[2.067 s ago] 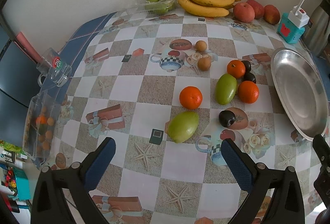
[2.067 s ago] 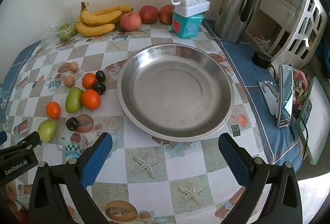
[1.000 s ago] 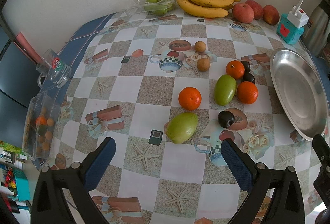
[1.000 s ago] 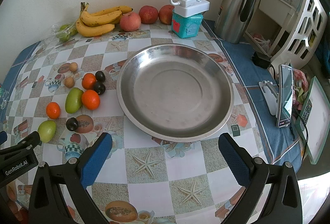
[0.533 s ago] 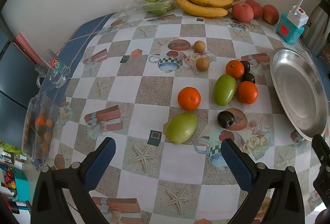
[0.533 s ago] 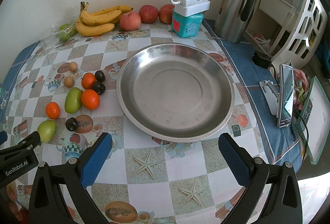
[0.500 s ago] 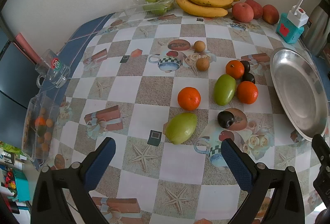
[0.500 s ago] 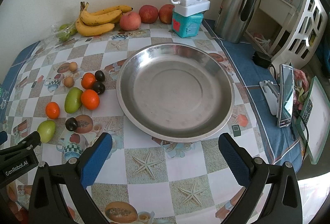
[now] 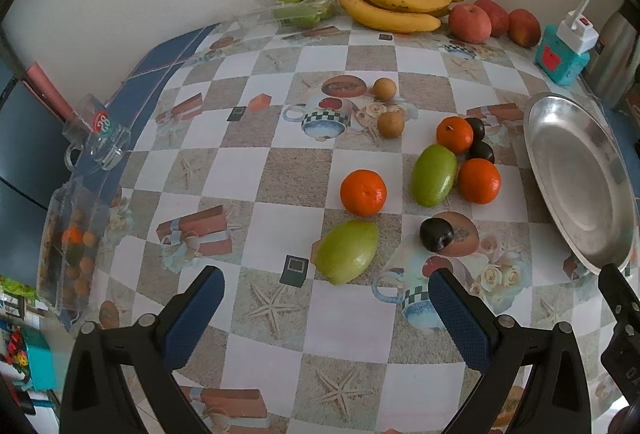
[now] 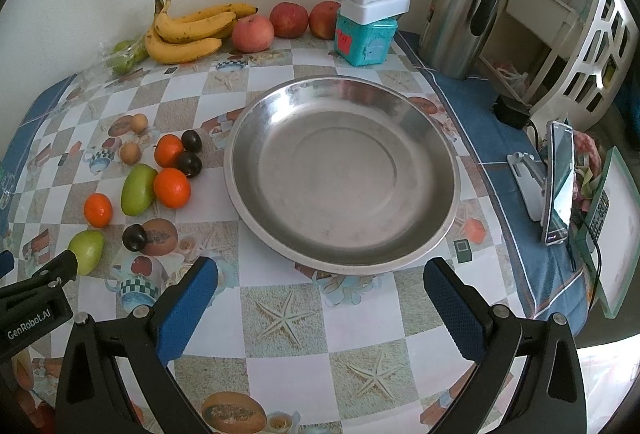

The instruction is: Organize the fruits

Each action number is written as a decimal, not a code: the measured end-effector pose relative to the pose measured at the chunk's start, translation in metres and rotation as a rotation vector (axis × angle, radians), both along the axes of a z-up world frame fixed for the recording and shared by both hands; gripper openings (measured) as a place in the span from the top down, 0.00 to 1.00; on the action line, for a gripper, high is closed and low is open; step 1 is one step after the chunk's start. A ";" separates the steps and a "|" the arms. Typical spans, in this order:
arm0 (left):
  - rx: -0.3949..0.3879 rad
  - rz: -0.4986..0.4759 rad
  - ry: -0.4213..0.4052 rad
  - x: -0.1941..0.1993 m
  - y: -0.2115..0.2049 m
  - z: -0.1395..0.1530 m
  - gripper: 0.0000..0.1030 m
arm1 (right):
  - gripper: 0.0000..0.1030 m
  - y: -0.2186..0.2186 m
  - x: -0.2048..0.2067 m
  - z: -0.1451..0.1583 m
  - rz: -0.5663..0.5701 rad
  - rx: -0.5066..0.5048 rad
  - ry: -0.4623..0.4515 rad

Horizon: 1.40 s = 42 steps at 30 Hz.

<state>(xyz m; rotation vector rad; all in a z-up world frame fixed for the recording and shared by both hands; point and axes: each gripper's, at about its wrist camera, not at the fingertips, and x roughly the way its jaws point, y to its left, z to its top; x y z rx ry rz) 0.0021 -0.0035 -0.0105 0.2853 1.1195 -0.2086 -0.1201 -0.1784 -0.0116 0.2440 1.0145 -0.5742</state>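
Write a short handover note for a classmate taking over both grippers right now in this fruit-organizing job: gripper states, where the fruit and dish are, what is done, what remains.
Left gripper: open, empty, above the table in front of the nearer green mango.
Right gripper: open, empty, facing the steel dish.
Dish: holds nothing.
Loose fruit left of the dish: three oranges, two green mangoes, three dark plums, two small brown fruits.
By the wall: bananas, three apples, bagged green fruit.
Done: nothing yet.
Left: presumably moving the loose fruit into the dish; the nearer mango looks like the easiest start.
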 end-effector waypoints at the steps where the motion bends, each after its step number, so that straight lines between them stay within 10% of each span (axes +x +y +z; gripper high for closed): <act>1: -0.012 0.012 0.000 0.002 0.002 0.000 0.00 | 0.01 -0.001 0.002 0.000 -0.002 0.012 -0.003; 14: -0.114 0.097 0.088 0.031 0.020 -0.018 0.14 | 0.02 0.019 0.055 -0.010 0.085 0.241 -0.049; 27: -0.116 0.053 0.193 0.046 0.004 -0.053 0.42 | 0.49 0.051 0.111 -0.040 0.225 0.327 0.037; 42: -0.099 0.056 0.212 0.045 0.006 -0.053 0.52 | 0.60 0.072 0.134 -0.059 0.289 0.413 0.074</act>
